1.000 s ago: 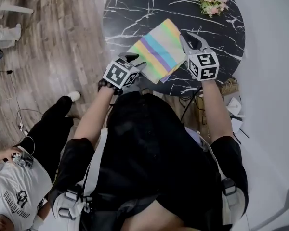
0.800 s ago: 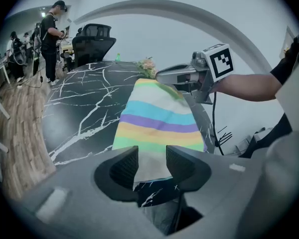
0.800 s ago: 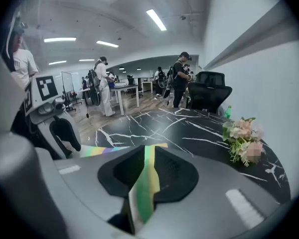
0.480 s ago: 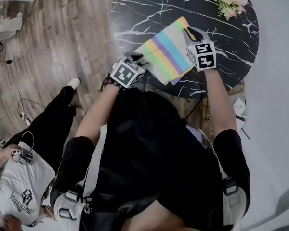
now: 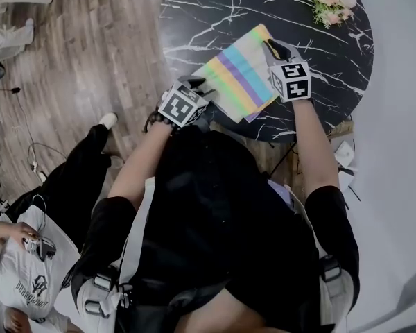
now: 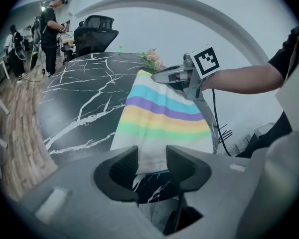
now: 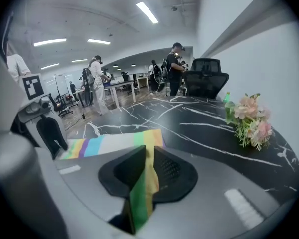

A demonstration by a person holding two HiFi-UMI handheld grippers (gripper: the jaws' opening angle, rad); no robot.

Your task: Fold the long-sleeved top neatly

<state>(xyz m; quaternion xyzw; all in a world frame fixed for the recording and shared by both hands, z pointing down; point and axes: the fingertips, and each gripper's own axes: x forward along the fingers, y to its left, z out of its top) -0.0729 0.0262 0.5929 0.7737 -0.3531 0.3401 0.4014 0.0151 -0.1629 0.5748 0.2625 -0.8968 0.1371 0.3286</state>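
- Head view: A striped long-sleeved top (image 5: 239, 75), already folded into a compact rectangle, lies on the near edge of a round black marble table (image 5: 208, 12). A bouquet of flowers (image 5: 331, 2) sits well apart at the far rim. A second ago both tools carried the bundle a little higher. They have since come down with it, and over the last half second nothing has shifted. The left gripper (image 5: 197, 83) sits at the near-left corner and the right gripper (image 5: 272, 45) at the far-right edge.
- Left gripper view: The jaws stand about halfway apart. The top's white hem (image 6: 152, 161) shows in the gap, lying flat and not visibly pinched, so this tool looks released. The pastel stripes spread smoothly across the marble beyond it.
- Right gripper view: The jaws are clenched on a green-and-yellow fold (image 7: 144, 193) of the top, and the rest of the garment stretches away to the left on the tabletop.
- What it means: The set-down appears finished and the fold close to done. The likely remaining steps are to let go on the right and tidy the edges.
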